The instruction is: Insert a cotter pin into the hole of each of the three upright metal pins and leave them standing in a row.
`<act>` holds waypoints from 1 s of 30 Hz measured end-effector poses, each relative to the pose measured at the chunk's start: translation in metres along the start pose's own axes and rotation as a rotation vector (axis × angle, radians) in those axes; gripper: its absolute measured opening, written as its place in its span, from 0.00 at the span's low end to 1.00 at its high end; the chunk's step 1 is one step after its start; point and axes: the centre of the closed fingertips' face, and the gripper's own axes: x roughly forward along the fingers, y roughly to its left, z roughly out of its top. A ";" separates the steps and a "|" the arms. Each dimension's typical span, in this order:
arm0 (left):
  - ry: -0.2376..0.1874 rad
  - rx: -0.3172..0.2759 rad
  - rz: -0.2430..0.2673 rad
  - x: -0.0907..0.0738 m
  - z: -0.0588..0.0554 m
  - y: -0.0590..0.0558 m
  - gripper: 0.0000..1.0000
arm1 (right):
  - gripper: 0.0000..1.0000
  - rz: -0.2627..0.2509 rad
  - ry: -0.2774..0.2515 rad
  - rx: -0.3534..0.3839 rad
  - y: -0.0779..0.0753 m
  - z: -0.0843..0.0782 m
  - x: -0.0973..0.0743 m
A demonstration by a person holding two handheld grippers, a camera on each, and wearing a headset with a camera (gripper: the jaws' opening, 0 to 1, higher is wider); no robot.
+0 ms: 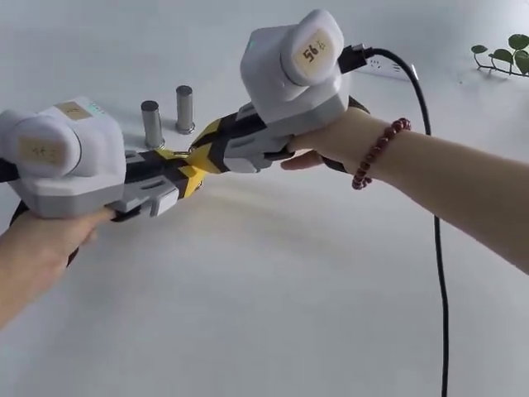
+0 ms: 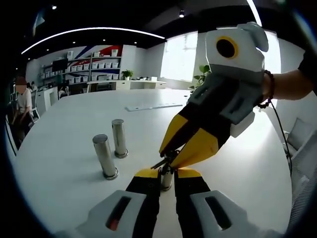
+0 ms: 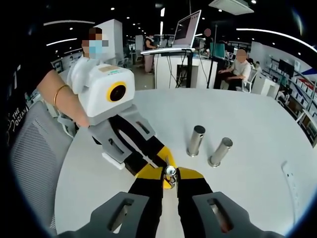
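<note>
Two upright metal pins stand side by side on the white table. They also show in the left gripper view and the right gripper view. My left gripper is shut on a third metal pin, held upright. My right gripper comes in from the right and meets that pin's top. Its tips pinch a thin dark cotter pin right at the pin's head. The pin's hole is hidden.
A black cable runs from the right gripper down the table's right side. A white power strip and a small plant lie at the far right. People sit at desks beyond the table.
</note>
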 end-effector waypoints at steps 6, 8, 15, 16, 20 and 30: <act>0.005 -0.011 0.008 -0.003 -0.001 0.002 0.11 | 0.05 -0.007 0.008 -0.004 -0.002 -0.001 0.004; 0.007 -0.014 0.006 -0.005 -0.001 0.002 0.12 | 0.05 -0.005 0.012 -0.005 -0.002 -0.002 0.005; 0.007 -0.028 0.003 -0.013 -0.002 0.000 0.16 | 0.05 -0.005 0.025 0.000 0.001 -0.005 0.005; 0.005 -0.028 0.002 -0.014 -0.001 0.000 0.17 | 0.06 -0.006 0.025 -0.001 0.001 -0.005 0.005; 0.009 -0.025 0.001 -0.015 -0.001 0.000 0.18 | 0.09 -0.009 0.014 0.015 0.001 -0.004 0.004; 0.029 -0.001 0.008 -0.024 -0.005 0.001 0.30 | 0.18 0.010 -0.036 0.073 -0.002 0.004 -0.010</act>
